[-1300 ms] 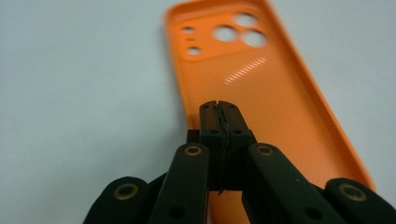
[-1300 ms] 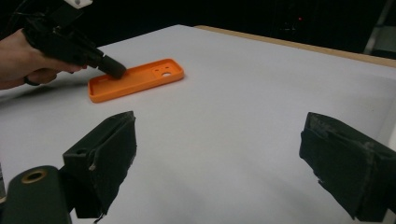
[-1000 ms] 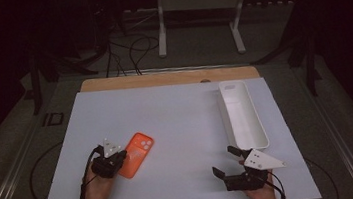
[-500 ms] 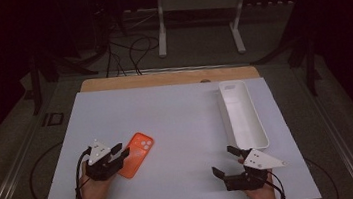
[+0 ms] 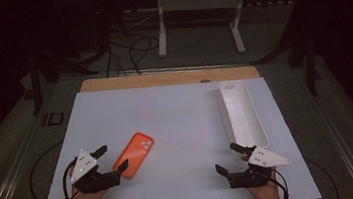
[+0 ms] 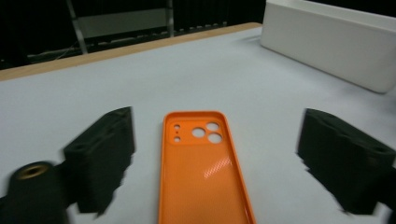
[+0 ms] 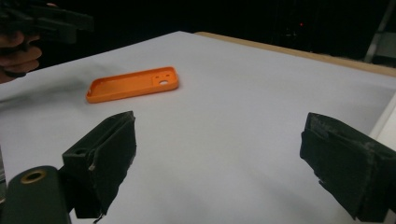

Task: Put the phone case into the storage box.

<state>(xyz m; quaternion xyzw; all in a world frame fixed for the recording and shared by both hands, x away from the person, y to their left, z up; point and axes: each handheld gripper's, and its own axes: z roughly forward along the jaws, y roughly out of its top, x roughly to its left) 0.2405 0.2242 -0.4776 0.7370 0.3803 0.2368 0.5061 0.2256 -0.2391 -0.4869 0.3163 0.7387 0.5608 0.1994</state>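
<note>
My left gripper [image 5: 106, 163] has just been opening and its jaws now stand spread, with the near end of the orange phone case [image 5: 134, 154] lying flat on the counter [image 5: 177, 124] between them, untouched. The case's long axis runs straight ahead from this gripper, camera holes at the far end. My right gripper [image 5: 229, 160], also spread and empty, sits well apart beside the white tray [image 5: 255, 125]. The left gripper view shows the case [image 6: 201, 163] hollow side up; from above that is unclear.
</note>
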